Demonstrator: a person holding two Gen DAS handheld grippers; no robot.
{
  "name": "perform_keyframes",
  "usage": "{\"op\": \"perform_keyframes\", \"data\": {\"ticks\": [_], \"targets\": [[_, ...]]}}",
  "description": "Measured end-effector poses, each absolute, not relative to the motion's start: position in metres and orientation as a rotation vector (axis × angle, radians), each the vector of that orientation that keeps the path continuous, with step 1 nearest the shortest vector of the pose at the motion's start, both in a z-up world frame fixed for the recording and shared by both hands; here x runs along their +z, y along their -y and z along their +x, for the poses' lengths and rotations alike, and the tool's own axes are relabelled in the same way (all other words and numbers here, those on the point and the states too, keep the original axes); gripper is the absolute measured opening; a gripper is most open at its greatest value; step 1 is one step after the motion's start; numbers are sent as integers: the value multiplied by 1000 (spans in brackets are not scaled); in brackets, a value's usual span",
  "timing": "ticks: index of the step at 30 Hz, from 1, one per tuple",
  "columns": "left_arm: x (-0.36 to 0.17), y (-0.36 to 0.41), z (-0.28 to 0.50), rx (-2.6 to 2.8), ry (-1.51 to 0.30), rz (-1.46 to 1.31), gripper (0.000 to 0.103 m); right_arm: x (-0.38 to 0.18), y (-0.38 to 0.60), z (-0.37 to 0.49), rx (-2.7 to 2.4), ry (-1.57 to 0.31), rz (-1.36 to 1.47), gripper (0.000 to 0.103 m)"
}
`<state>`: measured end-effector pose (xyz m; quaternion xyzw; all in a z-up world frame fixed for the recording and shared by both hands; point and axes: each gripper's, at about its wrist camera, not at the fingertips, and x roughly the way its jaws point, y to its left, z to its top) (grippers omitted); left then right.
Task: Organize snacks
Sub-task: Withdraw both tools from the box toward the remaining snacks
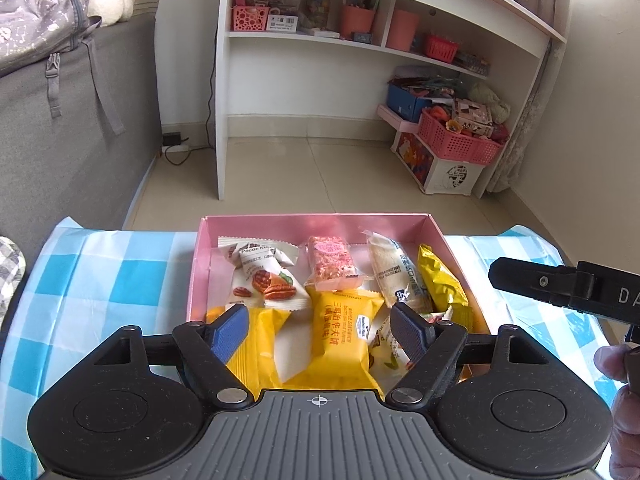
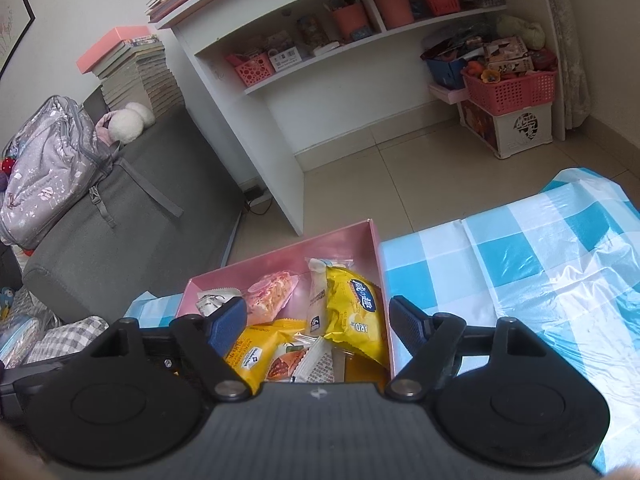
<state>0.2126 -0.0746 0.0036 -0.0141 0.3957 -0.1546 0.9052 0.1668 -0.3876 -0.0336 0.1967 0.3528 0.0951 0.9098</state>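
A pink box (image 1: 400,220) sits on the blue-and-white checked tablecloth (image 1: 120,272) and holds several wrapped snacks: a white pecan packet (image 1: 268,280), a pink bar (image 1: 332,260), a yellow wafer packet (image 1: 344,332), a white roll (image 1: 394,272) and a yellow bag (image 1: 440,280). My left gripper (image 1: 320,326) is open and empty, above the box's near end. My right gripper (image 2: 318,322) is open and empty, above the box (image 2: 280,252), over the yellow bag (image 2: 356,312). Its black arm (image 1: 560,286) shows at the right of the left wrist view.
A white shelf desk (image 1: 360,44) stands on the tiled floor beyond the table. Pink baskets and storage boxes (image 1: 452,140) are under it at the right. A grey sofa (image 2: 120,208) with a backpack (image 2: 48,168) is at the left.
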Motion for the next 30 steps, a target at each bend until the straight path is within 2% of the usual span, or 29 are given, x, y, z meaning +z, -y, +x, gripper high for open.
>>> {"op": "perform_keyframes", "data": {"ticks": [7, 16, 30], "targets": [[14, 57, 181, -327, -827, -23, 91, -18, 376, 143, 189, -734, 335, 91], [11, 34, 137, -318, -872, -19, 99, -10, 364, 109, 172, -752, 255, 103], [-32, 1, 88, -286, -909, 12, 101, -36, 362, 73, 162, -772, 174, 103]]}}
